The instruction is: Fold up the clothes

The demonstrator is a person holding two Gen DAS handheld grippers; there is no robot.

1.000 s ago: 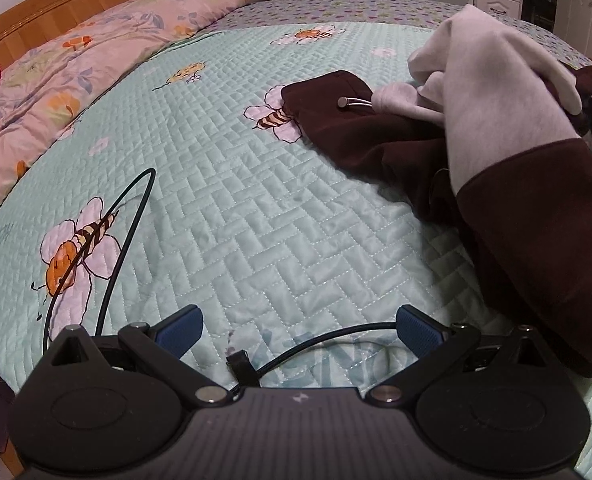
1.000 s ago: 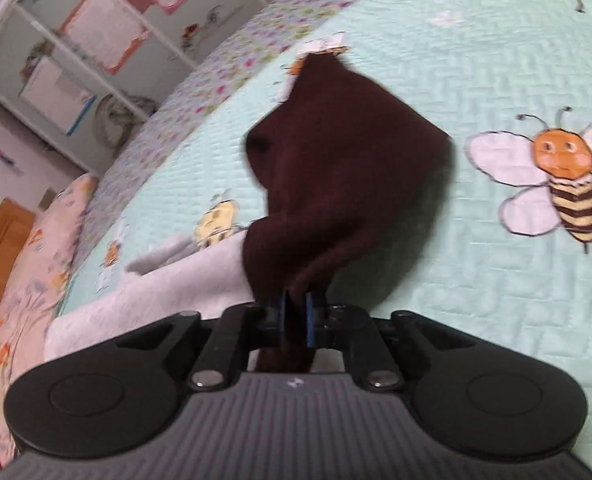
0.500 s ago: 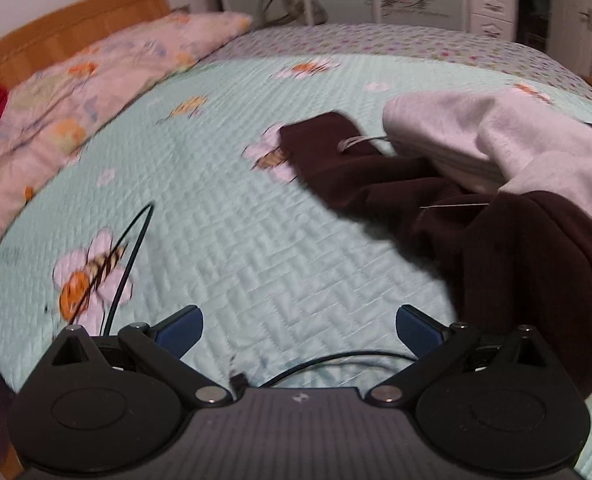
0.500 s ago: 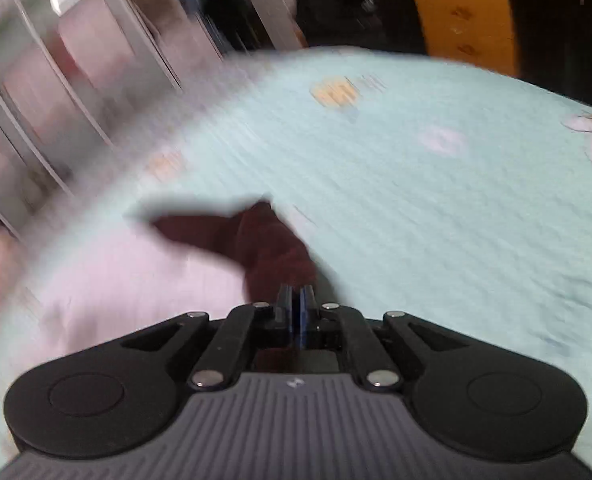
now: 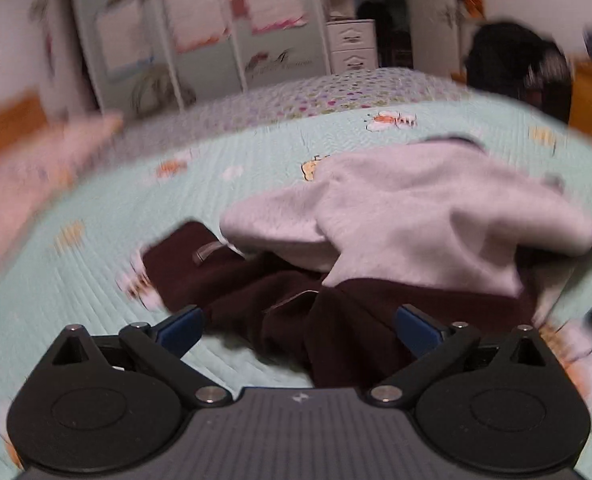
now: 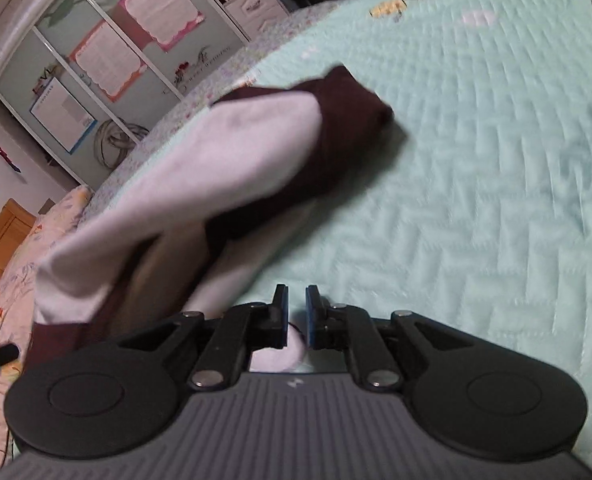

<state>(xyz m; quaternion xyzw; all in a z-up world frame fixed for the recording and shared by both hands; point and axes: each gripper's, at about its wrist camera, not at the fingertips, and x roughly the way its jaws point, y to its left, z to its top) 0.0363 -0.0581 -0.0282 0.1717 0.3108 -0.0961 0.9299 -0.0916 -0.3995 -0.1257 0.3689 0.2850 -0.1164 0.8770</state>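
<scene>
Garment (image 5: 396, 216) soft, limp, fleece-thick (maroon and grey); best taken at hem edge. Left gripper (image 5: 300, 326) spread, empty. Right gripper (image 6: 296, 312) nearly pressed together, nothing pinched.

Garment (image 6: 224, 168) no longer pinched in right gripper (image 6: 296, 312); lies free on bedspread (image 6: 476, 160), grey lining up. Left gripper (image 5: 296, 320) now over maroon part.

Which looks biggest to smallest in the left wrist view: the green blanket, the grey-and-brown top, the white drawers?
1. Green blanket
2. Grey-and-brown top
3. White drawers, though they stand far back, so they only look small.
</scene>
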